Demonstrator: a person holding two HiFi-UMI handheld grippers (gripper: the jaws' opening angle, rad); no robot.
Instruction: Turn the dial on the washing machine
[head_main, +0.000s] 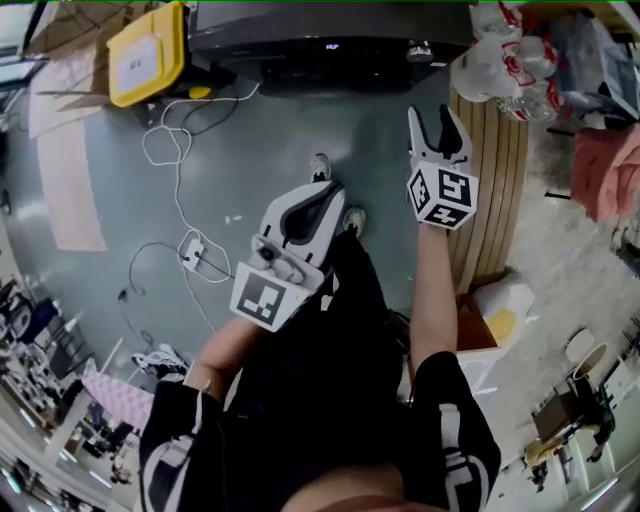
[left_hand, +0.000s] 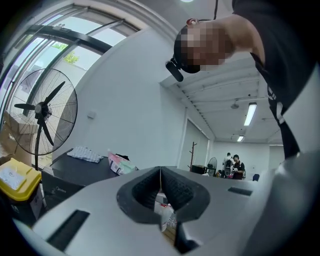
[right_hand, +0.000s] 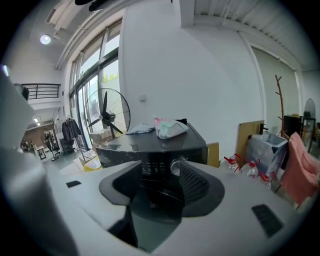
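Two fingers (right_hand: 197, 184) of the right gripper (right_hand: 159, 172) stand apart with nothing between them. Through the gap shows the front of the washer (right_hand: 150, 147), well apart from the fingertips. Its dial (right_hand: 175, 167) sits at the right end of the dark panel, appearing just off the right finger's tip in the right gripper view. The left gripper (left_hand: 160, 174) is tilted upward, with its fingers pressed together and empty. In the head view the right gripper reaches forward toward the washer, while the left one is nearer the person's legs. On the washer's top lie a pink-and-white bag (right_hand: 171, 127) and a cloth (right_hand: 141, 129). A fan (right_hand: 106, 116) stands left of the washer, with a yellow bin (head_main: 150, 55) on the floor (head_main: 250, 160) there. Bottles (head_main: 500, 60) with red caps stand to its right.
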